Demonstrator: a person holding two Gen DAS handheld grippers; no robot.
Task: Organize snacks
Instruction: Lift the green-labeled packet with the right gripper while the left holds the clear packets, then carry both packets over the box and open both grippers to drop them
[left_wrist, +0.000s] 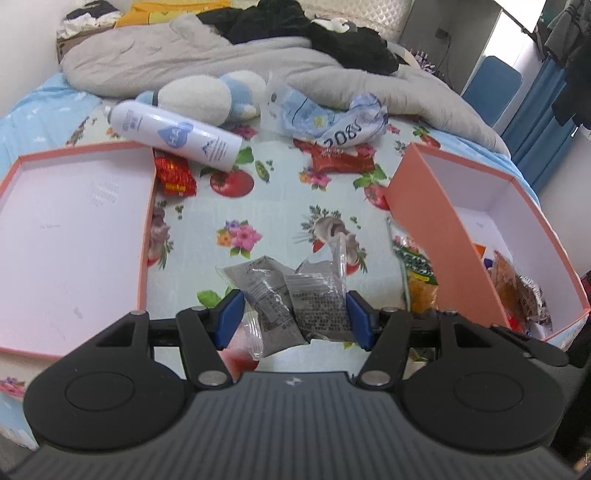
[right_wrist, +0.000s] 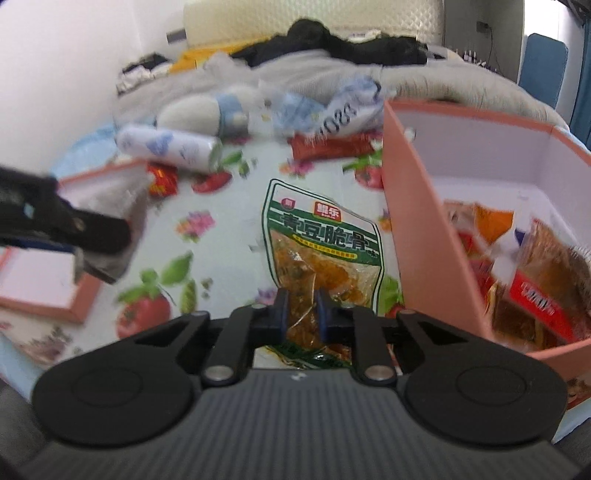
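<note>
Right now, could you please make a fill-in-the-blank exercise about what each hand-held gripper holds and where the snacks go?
1. The right hand-held gripper pinches a ____-topped snack pouch.
2. The left hand-held gripper holds two ____ packets.
3. Several snacks already lie inside the ____ box.

Missing words: green; grey; pink

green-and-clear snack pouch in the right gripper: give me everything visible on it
The snack pouch is a flat, glossy plastic bag with a green band across its top, a red logo and large white Chinese characters; the clear lower part shows orange-yellow pieces with green bits. The right gripper pinches its near end between blue pads, crumpling the film there. The pouch extends away over the floral sheet, beside the pink box; whether it touches the box wall is unclear.
</note>
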